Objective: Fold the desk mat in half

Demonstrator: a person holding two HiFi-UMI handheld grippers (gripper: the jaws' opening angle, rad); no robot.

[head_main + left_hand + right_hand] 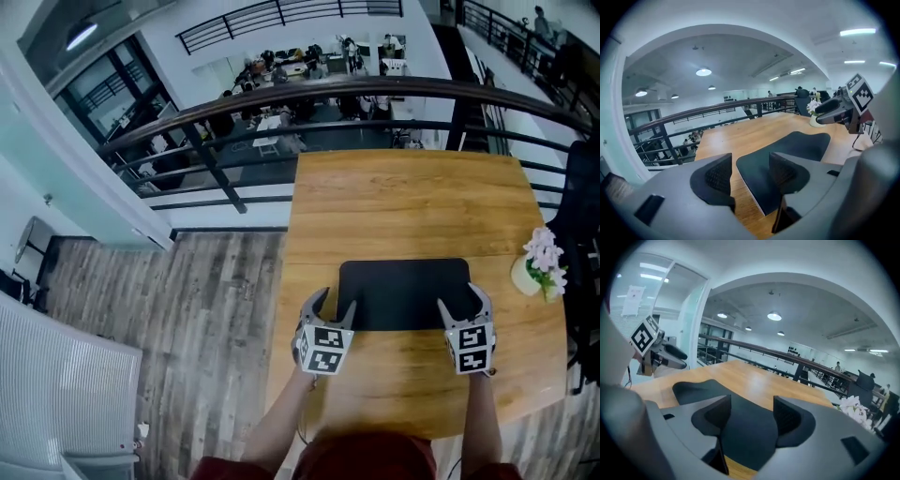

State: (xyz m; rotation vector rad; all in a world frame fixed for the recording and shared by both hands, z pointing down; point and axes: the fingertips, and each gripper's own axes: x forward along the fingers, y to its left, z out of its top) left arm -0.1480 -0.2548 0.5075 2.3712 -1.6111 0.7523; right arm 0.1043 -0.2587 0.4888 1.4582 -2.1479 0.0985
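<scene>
Head view shows the black desk mat (403,286) lying flat on the wooden table (403,197), near its front edge. The left tongs (333,305) and right tongs (461,302) sit over its two near corners. Both stand wide open and grip nothing; in each gripper view the mat lies below the gap, and the pads are clear of it. Whether the mat is already doubled I cannot tell.

If the fold is to come, I'd pinch both near corners together. Then I'd lift them evenly and carry them over to the far edge, keeping the two sides level so the crease runs straight.

A small pot of flowers (539,267) stands near the mat's right end and could be knocked. Beyond the table, a railing (281,103) guards the drop.
</scene>
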